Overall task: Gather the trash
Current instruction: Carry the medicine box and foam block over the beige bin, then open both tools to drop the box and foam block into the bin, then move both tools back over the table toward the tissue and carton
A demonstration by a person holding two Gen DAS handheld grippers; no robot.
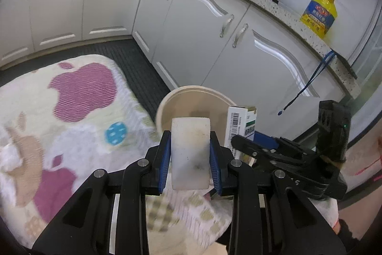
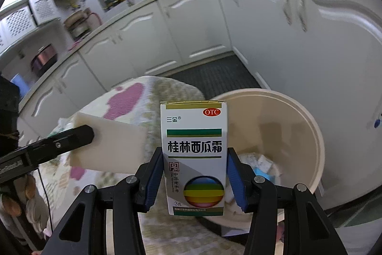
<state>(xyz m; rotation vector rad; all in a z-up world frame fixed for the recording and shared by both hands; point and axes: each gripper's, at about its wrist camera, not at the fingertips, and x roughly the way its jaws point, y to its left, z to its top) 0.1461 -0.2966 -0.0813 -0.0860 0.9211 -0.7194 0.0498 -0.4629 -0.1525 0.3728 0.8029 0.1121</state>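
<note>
My left gripper [image 1: 190, 155] is shut on a white foam block [image 1: 190, 154], smudged grey, which the right wrist view shows from the side as the foam block [image 2: 112, 145]. My right gripper [image 2: 194, 173] is shut on a white medicine box [image 2: 194, 157] with green bands and a rainbow ball; the same medicine box [image 1: 241, 126] shows at the right in the left wrist view. A round beige waste bin [image 2: 296, 126] stands just beyond both, with crumpled paper at its bottom. In the left view the bin [image 1: 191, 102] lies straight ahead of the block.
White kitchen cabinets [image 1: 210, 35] run behind the bin, under a speckled counter [image 1: 298, 18] with black pots and a yellow oil bottle [image 1: 318, 14]. A patterned cloth with purple blotches [image 1: 78, 97] covers the surface at left. A blue lanyard [image 1: 310, 80] hangs off the counter edge.
</note>
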